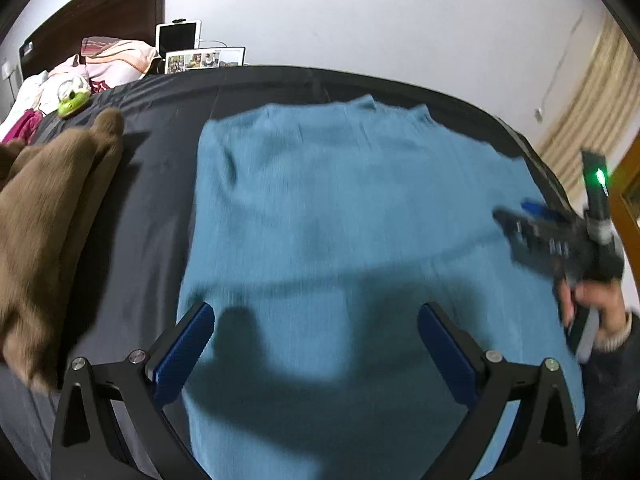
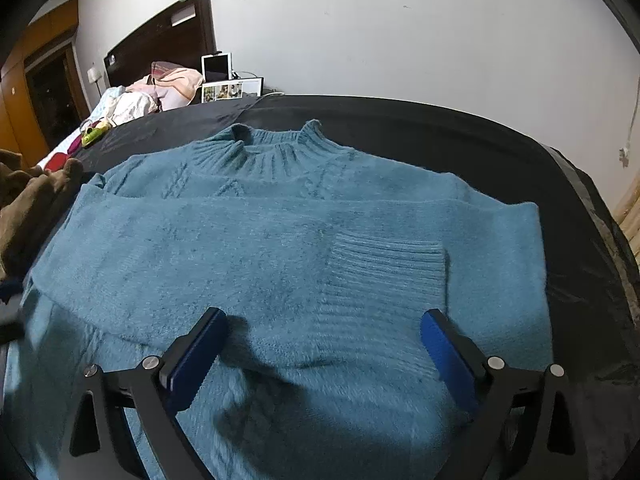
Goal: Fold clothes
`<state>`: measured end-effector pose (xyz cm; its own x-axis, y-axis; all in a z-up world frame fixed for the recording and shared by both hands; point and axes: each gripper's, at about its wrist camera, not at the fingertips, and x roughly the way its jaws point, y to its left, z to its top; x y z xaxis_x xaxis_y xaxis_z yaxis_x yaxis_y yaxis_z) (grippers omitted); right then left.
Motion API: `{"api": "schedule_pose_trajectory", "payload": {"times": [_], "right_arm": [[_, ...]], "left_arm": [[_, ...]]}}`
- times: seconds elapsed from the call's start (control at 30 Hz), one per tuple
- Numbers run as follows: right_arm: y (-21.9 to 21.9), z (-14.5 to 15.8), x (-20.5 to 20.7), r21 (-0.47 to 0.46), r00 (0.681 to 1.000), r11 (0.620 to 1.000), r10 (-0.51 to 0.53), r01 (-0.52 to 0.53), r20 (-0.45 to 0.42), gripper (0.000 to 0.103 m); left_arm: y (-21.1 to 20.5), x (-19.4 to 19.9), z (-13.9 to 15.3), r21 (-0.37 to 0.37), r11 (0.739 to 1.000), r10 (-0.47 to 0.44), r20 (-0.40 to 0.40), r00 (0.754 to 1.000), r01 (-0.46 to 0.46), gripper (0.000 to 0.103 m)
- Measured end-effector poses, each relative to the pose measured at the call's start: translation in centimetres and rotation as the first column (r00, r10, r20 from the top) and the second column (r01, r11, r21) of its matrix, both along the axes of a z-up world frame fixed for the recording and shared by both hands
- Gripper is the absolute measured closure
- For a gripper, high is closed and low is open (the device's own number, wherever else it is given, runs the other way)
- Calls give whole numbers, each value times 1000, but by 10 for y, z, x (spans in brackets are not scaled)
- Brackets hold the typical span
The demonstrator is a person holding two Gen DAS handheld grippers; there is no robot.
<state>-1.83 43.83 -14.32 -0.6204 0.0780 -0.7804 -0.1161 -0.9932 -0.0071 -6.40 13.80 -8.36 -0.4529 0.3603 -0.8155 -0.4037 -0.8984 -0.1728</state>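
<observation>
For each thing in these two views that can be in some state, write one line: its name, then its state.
blue sweater: flat on the dark sheet, sleeves folded across its front
brown garment: bunched, unfolded, beside the sweater
left gripper: open, empty
right gripper: open, empty
tablet: propped upright, screen dark

We see a bed under a black sheet (image 2: pixel 400 120); a fuzzy blue knit sweater (image 2: pixel 280 248) lies flat beneath our gripper, a brown garment (image 2: pixel 28 208) to its left.

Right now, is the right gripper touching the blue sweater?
Cannot tell. In the right wrist view the open right gripper hangs over the blue sweater; neither contact nor gap shows plainly.
</observation>
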Motion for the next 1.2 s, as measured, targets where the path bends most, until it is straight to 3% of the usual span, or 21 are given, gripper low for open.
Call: {"api": "schedule_pose_trajectory", "payload": {"times": [0.27,0.5,0.77,0.93,1.03,1.2], "right_arm": [[-10,35,112,-49,985,985,162,-165,-66,4],[5,25,221,-91,983,981,163,-170,-79,4],[28,14,321,-196,975,964,147,-179,-164,4],[29,-1,350,-178,978,964,178,-196,-110,4],[27,-16,348,-171,982,967,182,-187,-45,4],[32,-38,335,-223,985,960,171,-168,-8,4]], "left_arm": [[-31,64,7,-15,999,-47,-49,998,47,1],[-48,94,16,18,998,-54,-70,996,55,1],[-69,158,27,29,986,-156,-129,979,161,1],[-87,199,31,50,977,-197,-153,968,207,1],[-96,218,29,70,967,-233,-148,961,246,1],[-106,240,12,53,947,-308,-117,944,316,1]]}}
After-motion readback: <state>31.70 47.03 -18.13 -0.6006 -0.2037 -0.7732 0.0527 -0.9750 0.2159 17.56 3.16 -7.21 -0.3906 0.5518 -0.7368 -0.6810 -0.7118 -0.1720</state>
